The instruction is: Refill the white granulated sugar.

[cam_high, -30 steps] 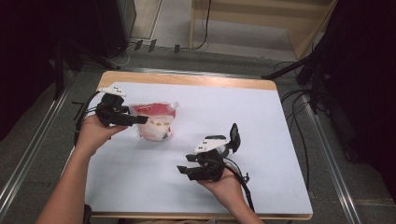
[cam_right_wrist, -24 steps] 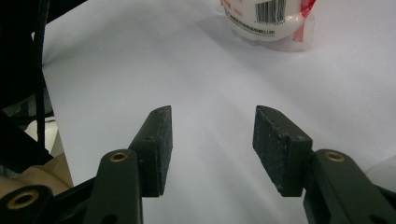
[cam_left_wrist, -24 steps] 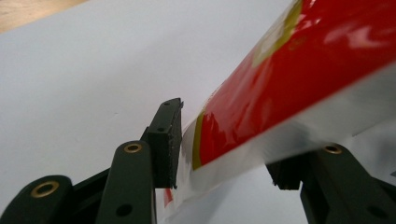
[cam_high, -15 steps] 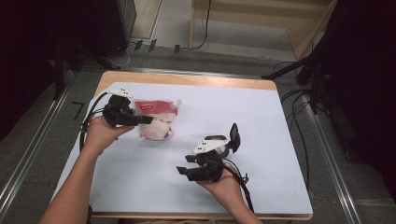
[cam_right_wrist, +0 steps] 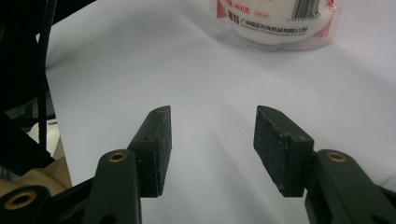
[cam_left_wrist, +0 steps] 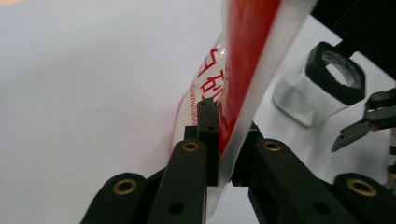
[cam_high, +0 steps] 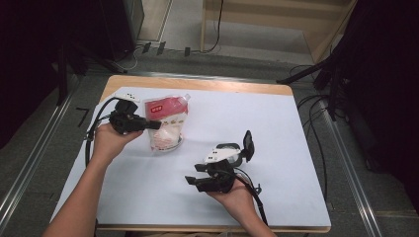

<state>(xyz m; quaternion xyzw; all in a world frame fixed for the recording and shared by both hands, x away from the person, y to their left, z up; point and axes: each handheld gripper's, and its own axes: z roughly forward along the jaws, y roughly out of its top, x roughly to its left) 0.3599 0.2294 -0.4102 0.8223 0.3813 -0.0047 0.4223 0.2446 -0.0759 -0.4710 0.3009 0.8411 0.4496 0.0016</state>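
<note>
A red and white pouch (cam_high: 167, 121) with a corner spout lies at the table's left. My left gripper (cam_high: 157, 125) comes in from its left side, and its jaws have just been closing. In the left gripper view they pinch the clear edge of the pouch (cam_left_wrist: 243, 70), so the left gripper (cam_left_wrist: 226, 121) is shut on it. A clear glass jar (cam_left_wrist: 322, 81) with a black rim lies beyond the pouch. My right gripper (cam_high: 193, 174) rests near the table's front, pointing left. Its jaws stand open with nothing between them (cam_right_wrist: 212, 112), and the pouch's bottom (cam_right_wrist: 280, 23) is farther ahead.
White paper (cam_high: 276, 128) covers the wooden table (cam_high: 197, 83). Cables trail from both grippers. Metal rails run along the floor left and right of the table, and dark equipment stands at the back.
The left gripper's jaws have closed onto the pouch's edge after the hand shifted slightly beside it. The right hand and its gripper have kept still.
</note>
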